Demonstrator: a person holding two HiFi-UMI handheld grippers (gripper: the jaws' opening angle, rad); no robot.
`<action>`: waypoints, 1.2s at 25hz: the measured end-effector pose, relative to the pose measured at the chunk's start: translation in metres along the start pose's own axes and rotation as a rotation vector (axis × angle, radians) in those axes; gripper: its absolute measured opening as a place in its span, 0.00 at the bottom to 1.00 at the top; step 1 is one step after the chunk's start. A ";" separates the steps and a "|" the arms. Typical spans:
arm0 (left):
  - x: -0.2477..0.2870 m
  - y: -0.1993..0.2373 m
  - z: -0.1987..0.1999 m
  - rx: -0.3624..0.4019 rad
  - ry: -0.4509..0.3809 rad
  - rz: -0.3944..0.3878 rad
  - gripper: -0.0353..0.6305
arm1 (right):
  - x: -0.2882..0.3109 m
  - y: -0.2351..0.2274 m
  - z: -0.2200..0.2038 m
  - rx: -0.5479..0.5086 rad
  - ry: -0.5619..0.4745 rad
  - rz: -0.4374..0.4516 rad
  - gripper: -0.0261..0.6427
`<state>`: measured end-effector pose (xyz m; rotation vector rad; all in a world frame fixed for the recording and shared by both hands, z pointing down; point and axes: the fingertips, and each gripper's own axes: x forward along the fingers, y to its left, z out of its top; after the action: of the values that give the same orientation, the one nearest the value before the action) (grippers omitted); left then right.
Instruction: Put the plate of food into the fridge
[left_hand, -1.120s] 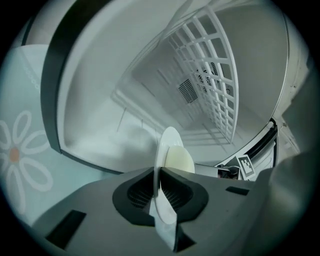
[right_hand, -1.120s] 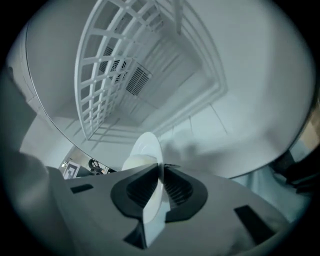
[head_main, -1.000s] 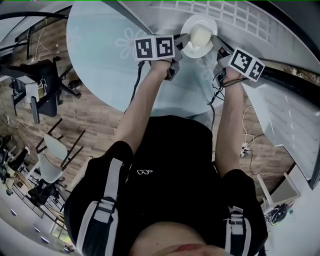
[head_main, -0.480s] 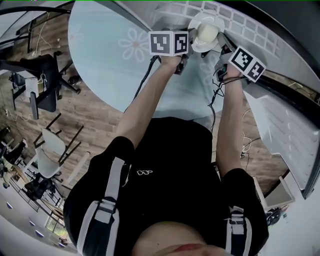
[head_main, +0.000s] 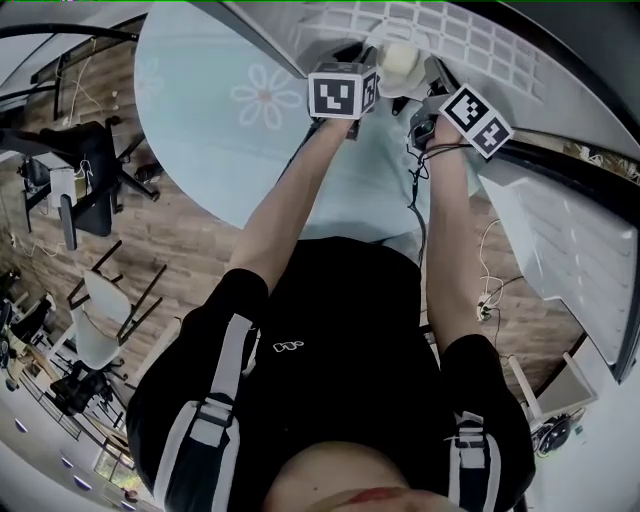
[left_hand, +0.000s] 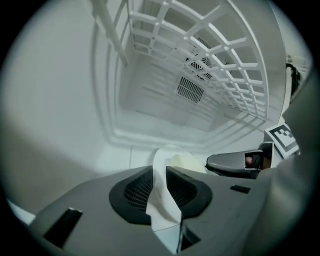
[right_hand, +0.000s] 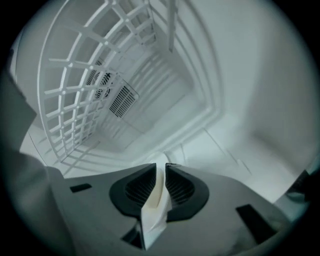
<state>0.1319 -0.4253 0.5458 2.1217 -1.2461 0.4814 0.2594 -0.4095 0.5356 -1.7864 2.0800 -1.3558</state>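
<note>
FRIDGE RUN: A person slides the plate (head_main: 398, 45) of food (head_main: 402, 60) into the open fridge (left_hand: 150, 100) with 2 tools. The left tongs (left_hand: 161, 172) clamp 1 rim and the right tongs (right_hand: 161, 182) pinch the opposite rim. The plate appears to hang clear inside the white compartment, between a wire shelf (left_hand: 225, 75) and a smooth white surface (right_hand: 260, 90), not yet set down. The step seems to call for level, matched hands, a gentle lowering, then both grips released together.

No text is legible; the shirt logo (head_main: 288, 345) is unreadable.
</note>
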 end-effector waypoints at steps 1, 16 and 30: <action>-0.004 0.000 0.002 0.006 -0.017 0.002 0.20 | -0.003 0.006 0.002 -0.005 -0.019 0.013 0.13; -0.149 -0.031 0.056 0.123 -0.381 -0.061 0.06 | -0.082 0.143 -0.011 -0.440 -0.141 0.271 0.04; -0.276 -0.016 0.068 0.237 -0.589 -0.143 0.06 | -0.162 0.261 -0.065 -0.999 -0.269 0.319 0.04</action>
<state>0.0113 -0.2876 0.3278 2.6473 -1.3774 -0.0798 0.0759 -0.2586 0.3301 -1.5761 2.9181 0.0818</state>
